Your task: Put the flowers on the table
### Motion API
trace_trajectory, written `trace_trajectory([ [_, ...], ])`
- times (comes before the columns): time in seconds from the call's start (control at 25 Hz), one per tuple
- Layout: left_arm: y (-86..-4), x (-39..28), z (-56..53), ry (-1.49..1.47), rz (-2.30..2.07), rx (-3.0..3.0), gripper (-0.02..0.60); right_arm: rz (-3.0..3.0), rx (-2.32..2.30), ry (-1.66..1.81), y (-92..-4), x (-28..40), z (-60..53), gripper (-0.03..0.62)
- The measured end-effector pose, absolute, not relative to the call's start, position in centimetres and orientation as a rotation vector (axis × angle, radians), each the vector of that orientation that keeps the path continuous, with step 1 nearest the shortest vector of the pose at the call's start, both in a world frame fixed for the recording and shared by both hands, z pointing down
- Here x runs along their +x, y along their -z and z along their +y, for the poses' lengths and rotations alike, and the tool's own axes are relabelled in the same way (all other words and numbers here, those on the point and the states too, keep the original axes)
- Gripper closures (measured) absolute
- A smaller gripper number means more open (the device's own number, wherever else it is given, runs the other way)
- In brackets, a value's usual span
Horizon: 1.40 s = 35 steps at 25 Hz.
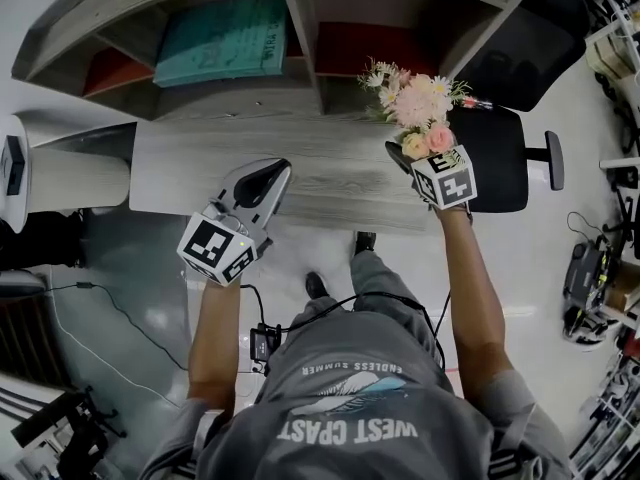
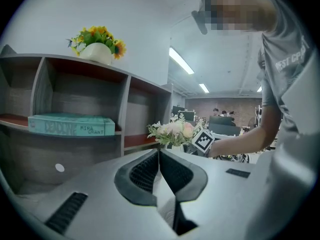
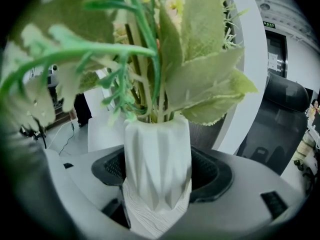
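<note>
Right gripper point(image 1: 405, 156) grasps the flowers' point(image 1: 420, 103) stiff white vase point(image 3: 157, 154) mid-body, at 2 o'clock; probably light, top-heavy. Left gripper point(image 2: 159, 156) clenched, empty.

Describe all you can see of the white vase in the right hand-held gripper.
The vase is white, matte and faceted, like ceramic or plastic, narrowing toward its base. It stands upright, clamped between the jaws of the right hand-held gripper, which grip both its sides. Green stems and leaves rise from its mouth into pink and cream flowers. It is over the far right part of the grey table; whether its base touches it can't be told.
</note>
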State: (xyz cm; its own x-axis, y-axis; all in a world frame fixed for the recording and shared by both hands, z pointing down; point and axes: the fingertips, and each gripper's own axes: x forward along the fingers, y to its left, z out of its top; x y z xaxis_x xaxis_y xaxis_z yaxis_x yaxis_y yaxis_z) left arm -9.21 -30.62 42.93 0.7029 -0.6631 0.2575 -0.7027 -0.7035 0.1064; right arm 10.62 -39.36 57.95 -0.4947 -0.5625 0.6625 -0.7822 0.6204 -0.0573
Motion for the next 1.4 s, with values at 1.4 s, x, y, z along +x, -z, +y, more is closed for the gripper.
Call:
trace_trajectory([
  [1.4, -48.1, -9.3, -32.1, -0.357, -1.138, 2.576, 0.557, -2.361, 1.157, -0.346, -64.6, 10.2, -44.7, 0.237],
])
